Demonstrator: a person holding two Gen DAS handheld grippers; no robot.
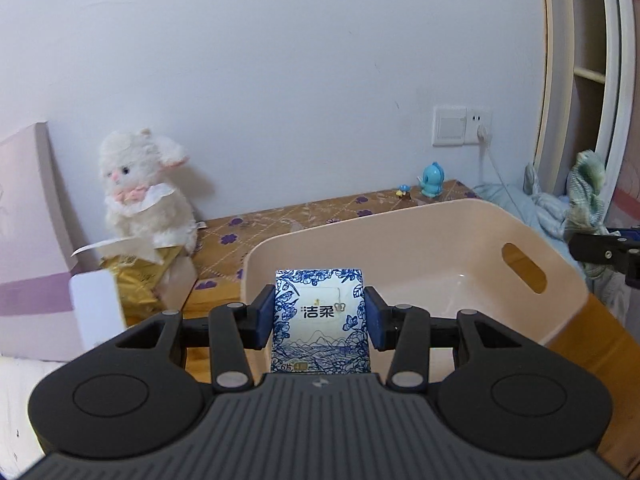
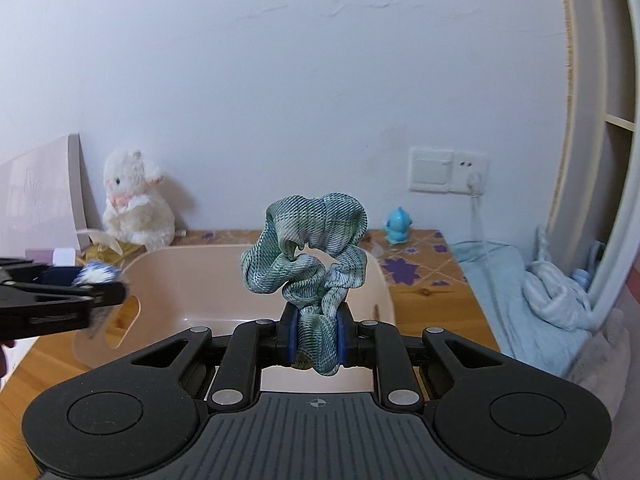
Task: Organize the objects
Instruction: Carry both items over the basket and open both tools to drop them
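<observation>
Tissue pack [image 1: 321,320], centre frame, is clamped by the left gripper [image 1: 320,318] fingers above the pink bin [image 1: 460,216]. Right gripper [image 2: 316,340] fingers pinch the green scrunchie [image 2: 306,246]. Step: transport; next, probably lower and release inside the bin.

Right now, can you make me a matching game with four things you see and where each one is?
Things:
1. tissue pack
2. scrunchie
3. white plush bunny
4. blue toy figure

Places:
A. below the wall outlet
B. in the left gripper
C. beside the pink box
D. in the right gripper

Pairs: 1-B, 2-D, 3-C, 4-A
</observation>
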